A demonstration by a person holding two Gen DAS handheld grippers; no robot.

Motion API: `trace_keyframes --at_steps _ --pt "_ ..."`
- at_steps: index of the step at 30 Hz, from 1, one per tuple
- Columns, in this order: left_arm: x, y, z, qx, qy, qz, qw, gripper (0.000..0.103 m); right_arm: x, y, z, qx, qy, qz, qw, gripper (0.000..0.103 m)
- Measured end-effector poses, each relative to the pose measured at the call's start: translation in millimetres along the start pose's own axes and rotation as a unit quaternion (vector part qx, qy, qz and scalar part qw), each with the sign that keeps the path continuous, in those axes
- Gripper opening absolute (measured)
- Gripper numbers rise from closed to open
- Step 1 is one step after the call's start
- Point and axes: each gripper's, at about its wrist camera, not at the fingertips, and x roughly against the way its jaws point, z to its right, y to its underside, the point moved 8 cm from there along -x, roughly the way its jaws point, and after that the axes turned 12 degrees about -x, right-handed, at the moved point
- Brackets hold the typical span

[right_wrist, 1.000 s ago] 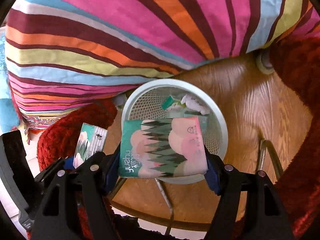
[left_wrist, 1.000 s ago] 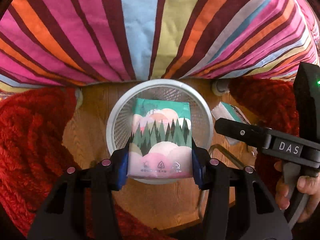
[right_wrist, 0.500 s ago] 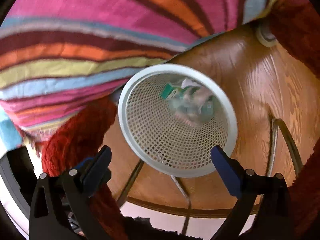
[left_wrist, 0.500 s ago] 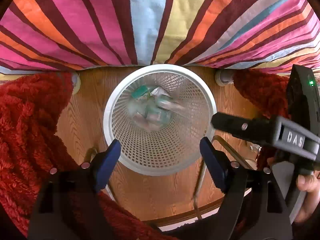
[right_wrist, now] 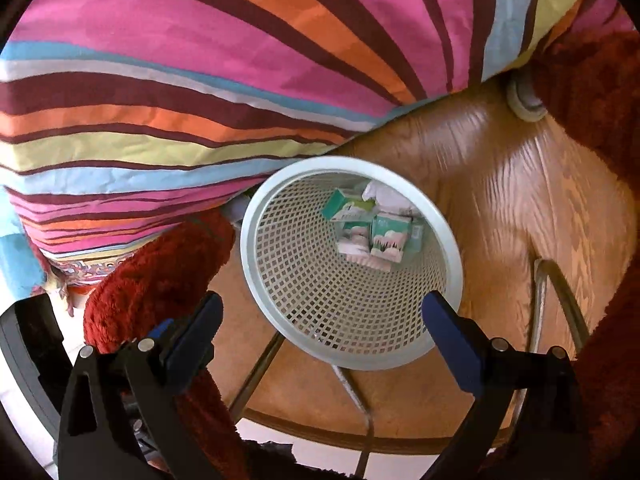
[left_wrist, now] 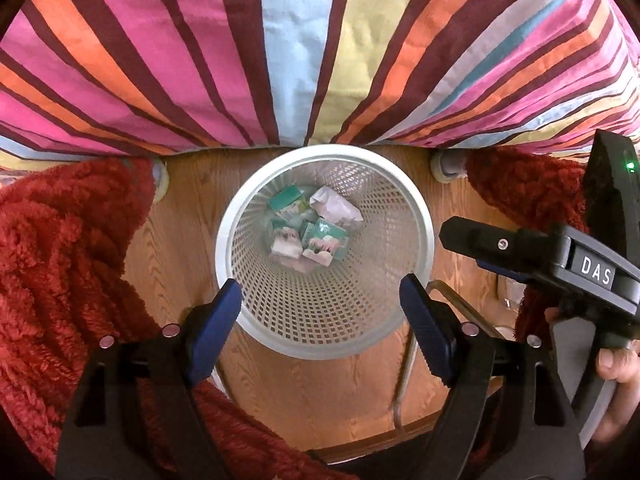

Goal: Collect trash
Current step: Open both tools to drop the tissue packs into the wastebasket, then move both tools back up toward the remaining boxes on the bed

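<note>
Hovering above the white mesh bin (left_wrist: 325,336), we hold the left tool (left_wrist: 320,322) and right tool (right_wrist: 320,336) wide open and empty. Tissue packets (left_wrist: 316,240) lie at the bin's bottom. Lowering either tool could tip the lightweight bin sideways, spilling them.

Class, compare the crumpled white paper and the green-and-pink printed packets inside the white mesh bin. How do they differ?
The crumpled white paper is plain and wrinkled; the green-and-pink printed packets are colourful and box-shaped. There is one paper but several packets. The paper lies nearer the striped cloth. All rest at the bottom of the white mesh bin.
</note>
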Motion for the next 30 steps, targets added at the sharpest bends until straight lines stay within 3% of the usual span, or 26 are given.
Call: trace_keyframes --at_steps 7,15,20,25,30 --pt "20.2 -4.7 2.2 -0.012 -0.019 0.042 0.9988 0.079 36.0 -2.1 -14.5 0.031 -0.03 0.067 0.997 0.095" --pt "58.2 -11.3 2.5 -0.023 -0.054 0.107 0.9926 0.079 88.3 -5.2 -35.2 0.088 -0.068 0.162 0.98 0.095" --pt "94.5 -22.2 4.3 -0.025 -0.064 0.172 0.9827 0.079 127.7 -10.9 -58.0 0.149 -0.066 0.241 0.957 0.095" --pt "138.5 -45.7 2.8 -0.012 -0.055 0.239 0.9695 0.079 178.8 -20.7 -81.6 0.209 -0.07 0.333 0.917 0.095" --pt "174.6 -79.2 5.5 -0.009 -0.064 0.283 0.9568 0.079 213.5 -39.3 -97.6 0.239 -0.054 0.382 0.891 0.095"
